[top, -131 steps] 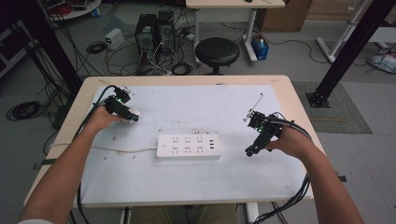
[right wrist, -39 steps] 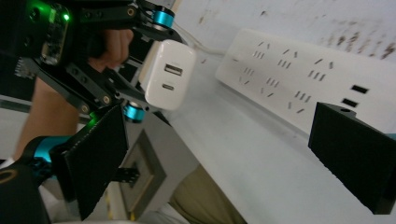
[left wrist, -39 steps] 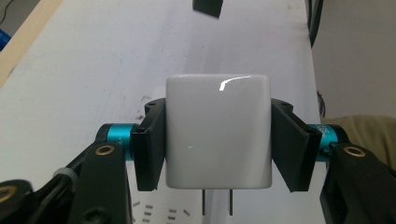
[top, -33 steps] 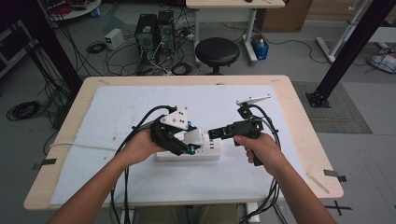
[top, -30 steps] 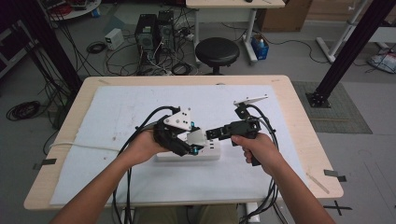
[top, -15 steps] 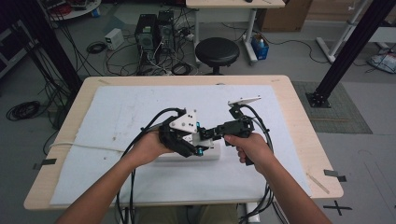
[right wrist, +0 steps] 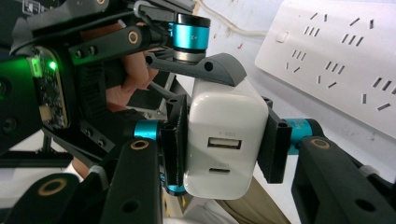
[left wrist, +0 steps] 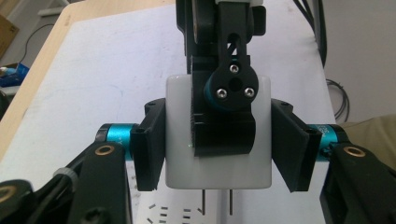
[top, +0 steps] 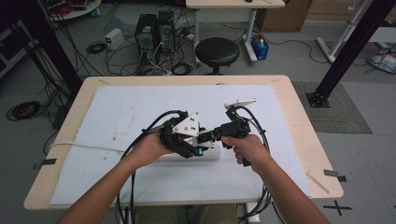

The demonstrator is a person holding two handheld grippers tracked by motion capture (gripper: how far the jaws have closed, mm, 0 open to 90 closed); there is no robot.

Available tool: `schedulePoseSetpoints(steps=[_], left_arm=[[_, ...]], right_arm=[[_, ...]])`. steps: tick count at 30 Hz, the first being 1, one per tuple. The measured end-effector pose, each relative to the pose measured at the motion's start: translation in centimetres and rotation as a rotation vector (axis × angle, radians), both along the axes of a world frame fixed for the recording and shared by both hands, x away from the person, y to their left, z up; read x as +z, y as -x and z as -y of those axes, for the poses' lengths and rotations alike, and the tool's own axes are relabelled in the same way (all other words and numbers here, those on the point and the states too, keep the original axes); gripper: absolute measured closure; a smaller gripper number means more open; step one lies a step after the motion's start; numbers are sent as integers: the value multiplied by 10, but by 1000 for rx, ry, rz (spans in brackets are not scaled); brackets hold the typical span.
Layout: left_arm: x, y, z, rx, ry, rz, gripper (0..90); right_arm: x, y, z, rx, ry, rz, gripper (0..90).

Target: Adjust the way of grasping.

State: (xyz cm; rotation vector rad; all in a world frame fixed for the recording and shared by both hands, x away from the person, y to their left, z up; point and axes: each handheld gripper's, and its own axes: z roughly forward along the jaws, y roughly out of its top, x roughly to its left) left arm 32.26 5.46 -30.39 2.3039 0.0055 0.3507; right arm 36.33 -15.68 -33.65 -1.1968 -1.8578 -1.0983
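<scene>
From above, the left tool (top: 198, 148) and right tool (top: 208, 136) met over the white power strip (top: 212, 153) mid-counter (top: 299, 116). In the left gripper view, its jaws pinched the white charger (left wrist: 180, 140). In the right gripper view, the right tool (right wrist: 223, 142) pinched it too.

White charger (right wrist: 226, 140), black tongs (right wrist: 224, 144)

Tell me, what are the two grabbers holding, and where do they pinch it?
Both hold one white charger. The right gripper pinches its side faces near the USB end; the left gripper brackets its sides, prongs pointing down.
</scene>
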Motion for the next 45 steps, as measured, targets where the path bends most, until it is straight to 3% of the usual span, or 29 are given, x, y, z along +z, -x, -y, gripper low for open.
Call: schedulePoseSetpoints(steps=[3, 5, 12, 16, 21, 28, 34, 39, 45], left_arm=[[0, -1, 2, 23, -8, -12, 412], [0, -4, 0, 66, -12, -32, 275], [-1, -13, -27, 158, -38, -108, 214], [0, -19, -49, 231, -73, -142, 214], [-4, -28, -83, 336, -125, -201, 214], [-4, -28, -123, 436, -168, -232, 214], [-2, -28, -147, 490, -223, -264, 214], [0, -26, -160, 515, -235, -276, 214], [-4, -27, -168, 537, -240, -291, 214]], right_arm=[[-2, 0, 2, -15, -12, -2, 619], [-3, 0, 2, -22, 31, 34, 619], [-2, -1, 21, -72, 121, 142, 620], [0, -2, 34, -98, 200, 190, 620], [6, -1, 50, -99, 333, 280, 620], [22, 4, 72, -54, 495, 377, 619], [40, 7, 85, 20, 640, 467, 619], [49, 5, 101, 30, 702, 485, 619], [50, 0, 113, 17, 720, 480, 618]])
